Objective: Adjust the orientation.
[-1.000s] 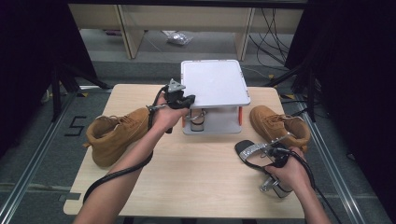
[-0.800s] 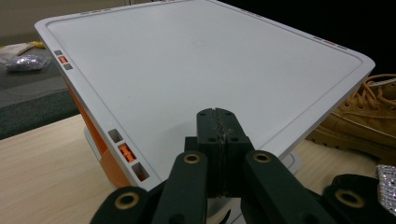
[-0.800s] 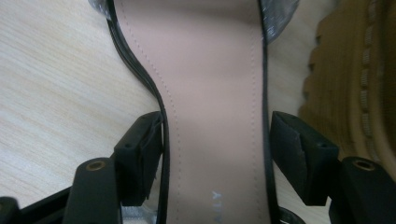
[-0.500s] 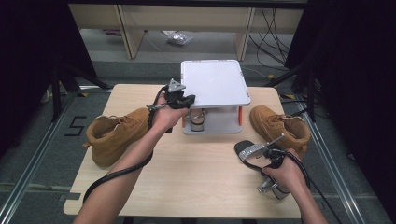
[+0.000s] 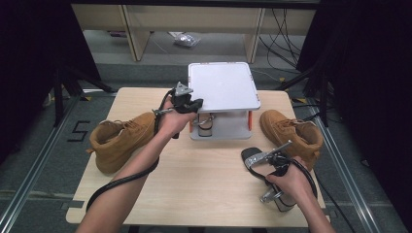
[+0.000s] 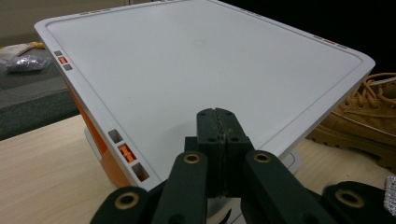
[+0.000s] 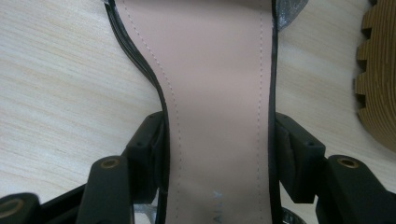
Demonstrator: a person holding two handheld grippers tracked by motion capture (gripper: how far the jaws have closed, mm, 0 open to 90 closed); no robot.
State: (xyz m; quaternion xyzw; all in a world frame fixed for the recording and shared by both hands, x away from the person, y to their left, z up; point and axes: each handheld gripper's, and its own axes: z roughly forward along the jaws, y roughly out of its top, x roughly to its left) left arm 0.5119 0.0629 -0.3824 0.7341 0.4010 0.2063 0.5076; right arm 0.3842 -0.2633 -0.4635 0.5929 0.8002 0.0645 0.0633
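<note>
Wood desk point(image 5: 204, 179), boots either side. Right gripper point(image 7: 219, 140) fingers straddle the sandal point(image 7: 219, 84) at its waist, just closing to pinch it for lifting. Left gripper point(image 6: 218, 126) fingers pressed together over the grey rack point(image 6: 196, 60), prob. steadying it.

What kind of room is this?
Probably a lab or workshop for recording hand work: a small wooden table on grey floor, loose cables behind it, and hand-held grippers with trailing cords, amid dark curtains.
</note>
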